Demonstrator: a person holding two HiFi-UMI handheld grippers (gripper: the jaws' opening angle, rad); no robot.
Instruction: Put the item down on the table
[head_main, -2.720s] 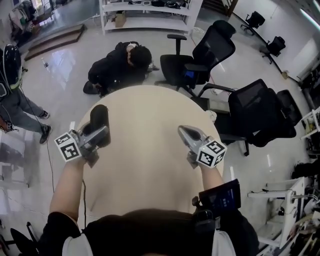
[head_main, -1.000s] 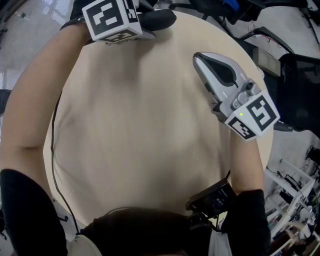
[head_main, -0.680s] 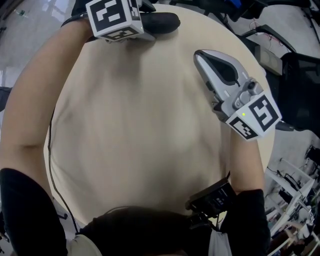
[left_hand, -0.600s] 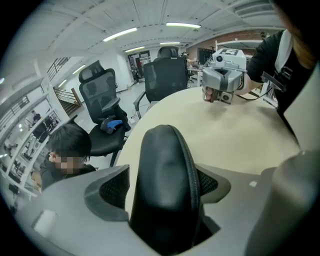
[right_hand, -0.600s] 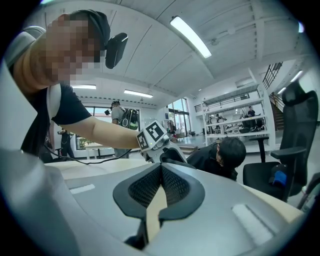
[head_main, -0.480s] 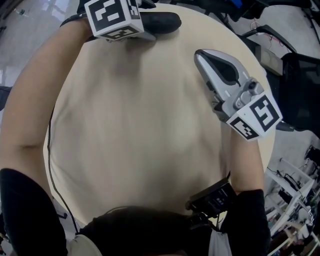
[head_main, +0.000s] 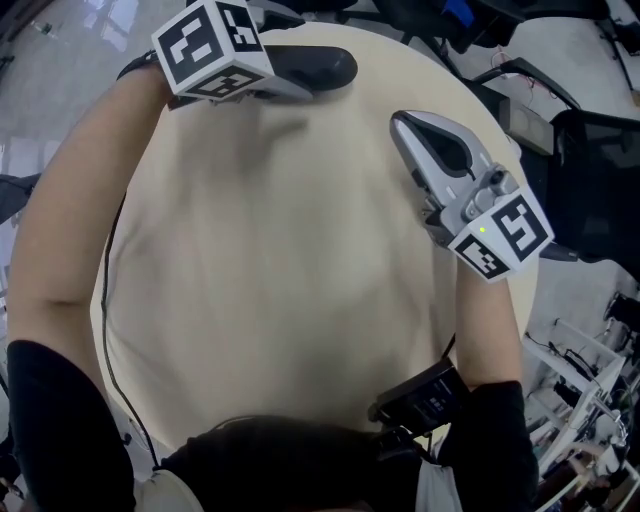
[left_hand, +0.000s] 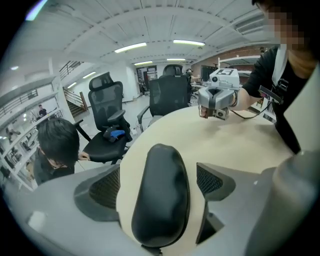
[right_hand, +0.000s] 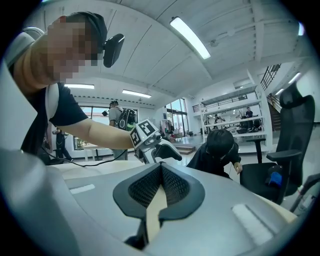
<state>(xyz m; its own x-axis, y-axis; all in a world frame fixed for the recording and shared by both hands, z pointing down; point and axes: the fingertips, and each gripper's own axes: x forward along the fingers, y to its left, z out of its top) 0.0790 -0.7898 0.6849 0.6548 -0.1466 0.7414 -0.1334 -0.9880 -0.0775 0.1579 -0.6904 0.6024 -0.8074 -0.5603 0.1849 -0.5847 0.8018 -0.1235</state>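
The item, a long black padded piece (head_main: 318, 66), lies on the round beige table (head_main: 280, 280) near its far edge. My left gripper (left_hand: 157, 180) straddles it from above. Its jaws have just been opening, and in the left gripper view the item (left_hand: 161, 200) shows bare table on both sides, with neither pad pressing on it. My right gripper (head_main: 405, 125) hovers over the table's right side, shut and empty. In the right gripper view its jaws (right_hand: 161, 167) meet at the tips.
A person (left_hand: 55, 150) crouches on the floor beyond the table's far edge. Black office chairs (left_hand: 107, 100) stand behind that edge and to the right (head_main: 600, 170). A thin cable (head_main: 103, 330) hangs along the table's left rim.
The left gripper's jaws have spread away from the black item, which now rests on the table. Its marker cube has shifted slightly left. The right gripper has stayed put.
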